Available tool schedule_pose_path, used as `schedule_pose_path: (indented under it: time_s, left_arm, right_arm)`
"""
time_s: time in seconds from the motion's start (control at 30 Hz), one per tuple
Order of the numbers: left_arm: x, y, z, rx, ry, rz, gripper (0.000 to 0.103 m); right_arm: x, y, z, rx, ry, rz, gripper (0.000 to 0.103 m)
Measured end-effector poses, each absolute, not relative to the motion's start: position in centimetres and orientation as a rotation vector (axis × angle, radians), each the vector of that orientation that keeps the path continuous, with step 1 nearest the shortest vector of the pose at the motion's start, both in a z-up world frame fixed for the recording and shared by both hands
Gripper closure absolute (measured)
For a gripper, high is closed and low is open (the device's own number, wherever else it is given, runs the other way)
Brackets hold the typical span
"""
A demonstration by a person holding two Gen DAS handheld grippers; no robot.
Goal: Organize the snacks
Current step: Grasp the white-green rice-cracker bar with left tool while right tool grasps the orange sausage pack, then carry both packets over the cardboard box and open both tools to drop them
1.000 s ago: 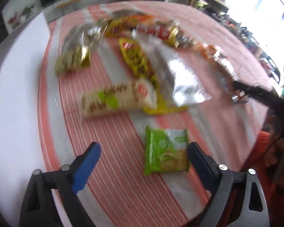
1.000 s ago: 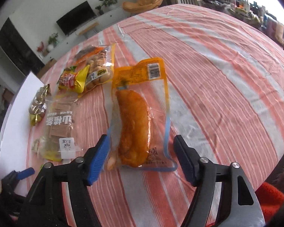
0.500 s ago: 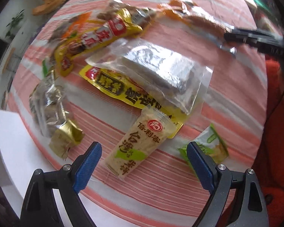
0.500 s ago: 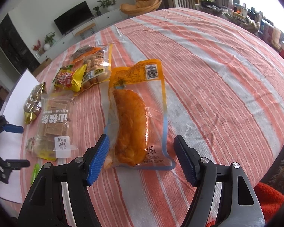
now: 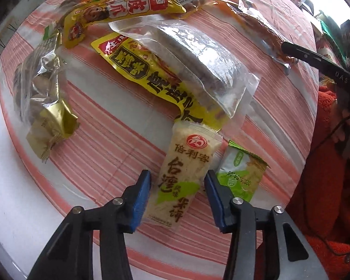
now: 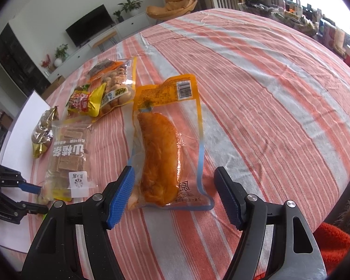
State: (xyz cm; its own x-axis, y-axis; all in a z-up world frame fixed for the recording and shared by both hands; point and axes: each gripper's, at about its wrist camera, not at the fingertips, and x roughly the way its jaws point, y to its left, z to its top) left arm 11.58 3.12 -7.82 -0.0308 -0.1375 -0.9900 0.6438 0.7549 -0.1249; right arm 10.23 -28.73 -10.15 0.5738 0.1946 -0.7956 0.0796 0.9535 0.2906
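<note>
We're at the pick-up stage w/ both tools, by our read, nothing lifted yet. Left gripper (image 5: 177, 187) has its jaws apart, one either side of the cream rice-cracker packet (image 5: 186, 177), which lies flat on the striped tablecloth (image 5: 109, 144); jaws look close to its edges, but we can't tell if they touch. Right gripper (image 6: 175, 189) is apart too, wider, framing the near end of the orange chicken pouch (image 6: 168, 149), not clamped on it. Next move, we'd judge: close the left on the cracker packet w/o snagging the green sachet (image 5: 242, 175) just beside its right edge, or the yellow bag (image 5: 151, 79) its far end touches. Thin flat packs, so we may need to dip low to get a bite. Left view alone shows the green sachet, plus the clear pouch (image 5: 198, 60) lying over the yellow bag, and the gold-wrapped bag (image 5: 42, 98) off to the left. Right view alone shows the full chicken pouch w/ barcode, the bare cloth beyond it, and the hawthorn-slice pack (image 6: 70, 154) label-up.
</note>
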Motion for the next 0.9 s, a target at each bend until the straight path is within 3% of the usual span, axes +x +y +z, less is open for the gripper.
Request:
schedule_pose_path:
  time_s: [0.07, 0.23, 0.43, 0.47, 0.5, 0.57, 0.6, 0.7, 0.77, 0.9]
  left_arm:
    - [10.6, 3.3, -7.7, 0.483, 1.454, -0.617, 0.068]
    - [8.1, 3.3, -7.7, 0.453, 1.401, -0.529, 0.072]
    - [6.4, 6.9, -4.1, 0.209, 1.316, -0.467, 0.072]
    - [5.9, 7.4, -3.2, 0.184, 1.296, -0.468, 0.072]
    - [5.2, 7.9, -2.3, 0.158, 1.275, -0.473, 0.072]
    - [3.7, 9.3, -0.1, 0.112, 1.238, -0.482, 0.072]
    - [2.9, 10.1, 1.1, 0.088, 1.213, -0.488, 0.072]
    - [2.2, 11.1, 4.1, 0.022, 1.147, -0.49, 0.072]
    - [1.8, 11.9, 5.4, -0.028, 1.108, -0.49, 0.072]
    - [2.3, 13.1, 6.8, -0.117, 1.055, -0.483, 0.072]
  right_arm:
    - [10.2, -29.3, -10.1, 0.358, 0.957, 0.1, 0.029]
    - [12.2, -34.7, -10.1, 0.772, 1.012, 0.194, 0.028]
    - [16.9, -30.3, -9.0, 0.401, 1.181, 0.162, 0.024]
    - [17.4, -28.8, -9.6, 0.327, 1.214, 0.159, 0.017]
    - [17.7, -27.1, -10.1, 0.206, 1.22, 0.147, 0.017]
    - [18.0, -24.6, -10.9, -0.035, 1.215, 0.075, 0.02]
    - [17.8, -24.6, -10.9, -0.031, 1.199, 0.062, 0.03]
    - [17.7, -27.2, -10.1, 0.148, 1.214, 0.085, 0.05]
    - [17.3, -30.0, -10.1, 0.306, 1.213, 0.103, 0.058]
    - [15.4, -34.9, -10.9, 0.667, 1.16, 0.186, 0.058]
